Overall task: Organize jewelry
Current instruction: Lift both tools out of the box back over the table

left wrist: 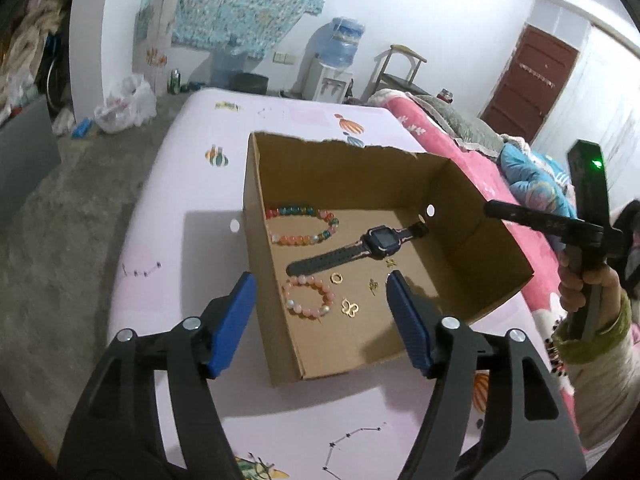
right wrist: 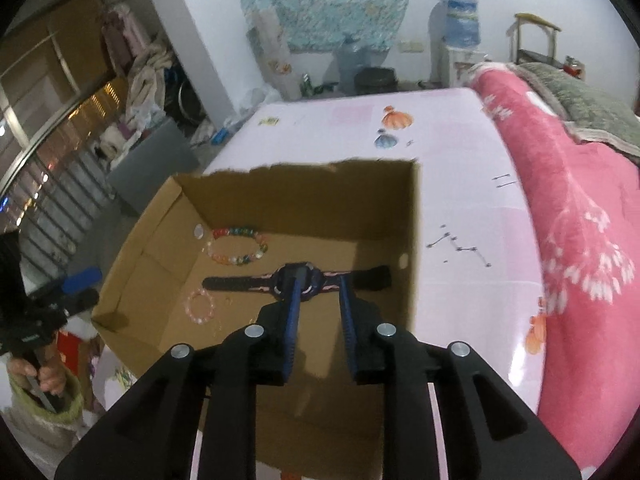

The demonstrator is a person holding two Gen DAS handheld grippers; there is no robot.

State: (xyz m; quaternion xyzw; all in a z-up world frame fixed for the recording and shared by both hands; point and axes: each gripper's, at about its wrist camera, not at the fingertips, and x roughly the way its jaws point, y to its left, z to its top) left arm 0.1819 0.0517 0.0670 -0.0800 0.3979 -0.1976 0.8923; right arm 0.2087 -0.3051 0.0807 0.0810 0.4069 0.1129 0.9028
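An open cardboard box (left wrist: pixel 460 216) sits on the pink table (left wrist: pixel 168 216). Inside lie a multicoloured bead bracelet (left wrist: pixel 304 226), a dark watch (left wrist: pixel 360 246), a pink bead bracelet (left wrist: pixel 308 296), a gold ring (left wrist: pixel 337 278) and small gold charms (left wrist: pixel 350 307). My left gripper (left wrist: pixel 320 284) is open and empty, held above the box's near left corner. My right gripper (right wrist: pixel 319 280) is partly open and empty, held above the box with the watch (right wrist: pixel 298 278) below its tips. The box (right wrist: pixel 414 216) and both bracelets (right wrist: pixel 240 246) show in the right wrist view too.
A pink flowered quilt (right wrist: pixel 580 240) lies along the table's right side. A water dispenser (left wrist: pixel 338 60), bottles and bags stand on the floor beyond the table's far end. The right hand and its gripper handle (left wrist: pixel 580 240) show at the right of the left wrist view.
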